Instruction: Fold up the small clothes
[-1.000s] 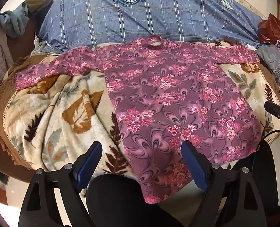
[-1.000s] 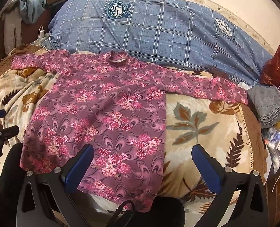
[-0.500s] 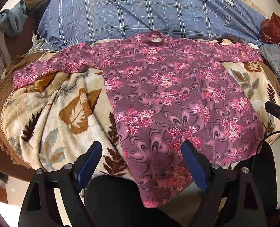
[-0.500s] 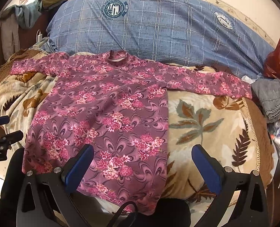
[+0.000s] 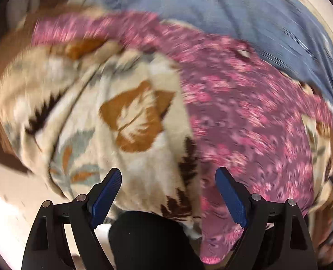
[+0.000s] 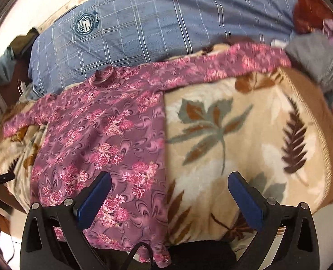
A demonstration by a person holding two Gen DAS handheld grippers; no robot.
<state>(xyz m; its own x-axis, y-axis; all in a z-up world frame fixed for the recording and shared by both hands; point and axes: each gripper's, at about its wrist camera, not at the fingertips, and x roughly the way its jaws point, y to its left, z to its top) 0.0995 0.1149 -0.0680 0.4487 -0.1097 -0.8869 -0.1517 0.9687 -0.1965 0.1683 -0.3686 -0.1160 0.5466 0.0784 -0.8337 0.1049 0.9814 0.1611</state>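
A purple long-sleeved top with pink flowers (image 6: pixel 103 139) lies spread flat, front up, on a beige leaf-patterned blanket (image 6: pixel 234 139), both sleeves stretched out sideways. In the blurred left wrist view the top (image 5: pixel 245 121) fills the right half. My left gripper (image 5: pixel 168 193) is open and empty, hovering over the blanket beside the top's left hem edge. My right gripper (image 6: pixel 171 193) is open and empty above the top's right side seam near the hem.
A blue checked quilt (image 6: pixel 155 27) lies along the back of the bed. Folded grey clothing (image 6: pixel 315 56) and a red bag (image 6: pixel 310 6) sit at the far right. More clothes (image 6: pixel 6 63) are piled at the far left. The blanket's front edge drops off below the grippers.
Both grippers have swung outwards: the left view turned left towards the left sleeve and blurred, the right view turned right so that more bare blanket shows. The top has not moved.
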